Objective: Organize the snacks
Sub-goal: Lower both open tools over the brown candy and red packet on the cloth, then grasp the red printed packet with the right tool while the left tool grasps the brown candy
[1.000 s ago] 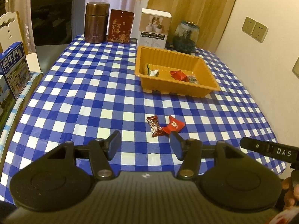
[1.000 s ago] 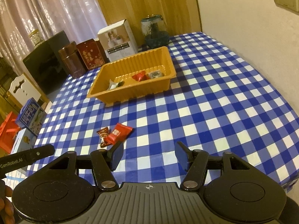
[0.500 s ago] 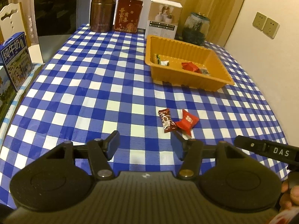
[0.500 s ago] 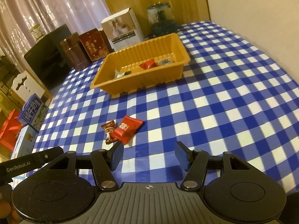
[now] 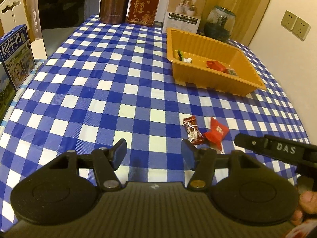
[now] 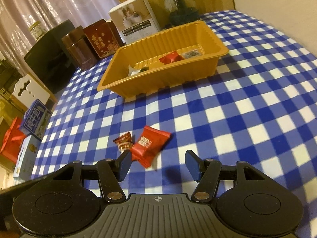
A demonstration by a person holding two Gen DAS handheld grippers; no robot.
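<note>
left gripper [image 5: 153, 150]: jaws apart, nothing between them – poised over the checked tablecloth [image 5: 111, 91], just left of the loose snacks.
right gripper [image 6: 157, 163]: jaws apart, nothing gripped; its left pad sits just in front of the red packet's near corner.
loose snacks: dark red candy [image 6: 123, 141] and red packet [image 6: 149, 147] lie touching on the cloth, short of the tray.
orange tray [image 5: 198, 79]: holds a red wrapper [image 5: 215, 65] and two small items – print too small to read; near wall hides part of the floor.
hand [image 5: 307, 204]: only fingers show, cut off at the frame edge.
</note>
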